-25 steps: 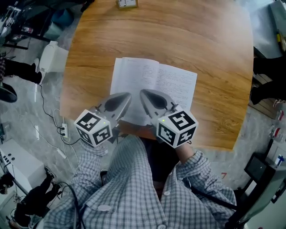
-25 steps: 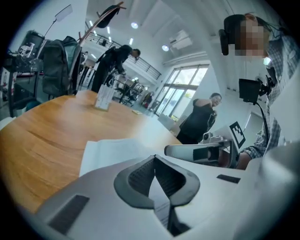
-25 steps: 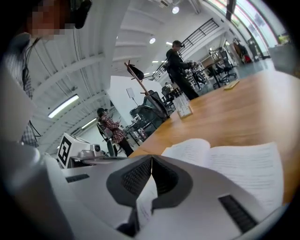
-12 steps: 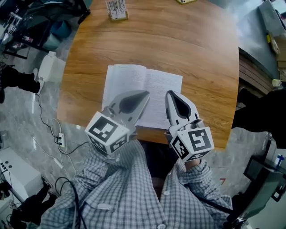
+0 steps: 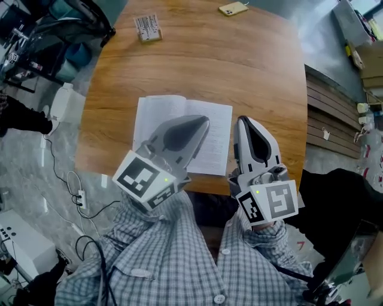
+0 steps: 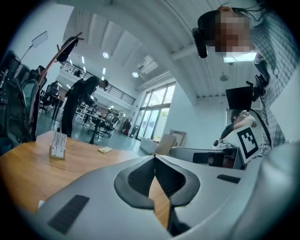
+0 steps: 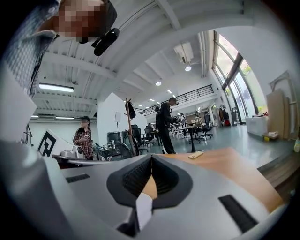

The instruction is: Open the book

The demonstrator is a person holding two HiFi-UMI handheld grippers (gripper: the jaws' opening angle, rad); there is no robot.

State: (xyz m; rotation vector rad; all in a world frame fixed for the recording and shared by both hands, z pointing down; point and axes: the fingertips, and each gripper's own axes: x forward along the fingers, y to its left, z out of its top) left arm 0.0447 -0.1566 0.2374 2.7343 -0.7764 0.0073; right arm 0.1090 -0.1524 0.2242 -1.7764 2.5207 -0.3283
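The book (image 5: 157, 119) lies open and flat on the wooden table (image 5: 251, 66), its handwritten pages up, near the front edge. Both grippers hang in the air above the table and point level across it. In the head view my left gripper (image 5: 204, 122) covers the book's middle, while my right gripper (image 5: 243, 122) sits just beyond the book's right edge. The jaws of the left gripper (image 6: 154, 157) meet at the tips with nothing between them. So do those of the right gripper (image 7: 151, 159). A white page corner (image 7: 143, 208) shows below the right jaws.
A small box of cards (image 5: 147, 27) and a yellow phone (image 5: 233, 8) lie at the table's far end. Cables and a white device (image 5: 63, 95) are on the floor to the left. People stand in the hall beyond (image 7: 165, 124).
Both grippers have risen off the book toward the camera and drawn apart, the right one shifting past the book's right edge. The book stays open and has not moved.
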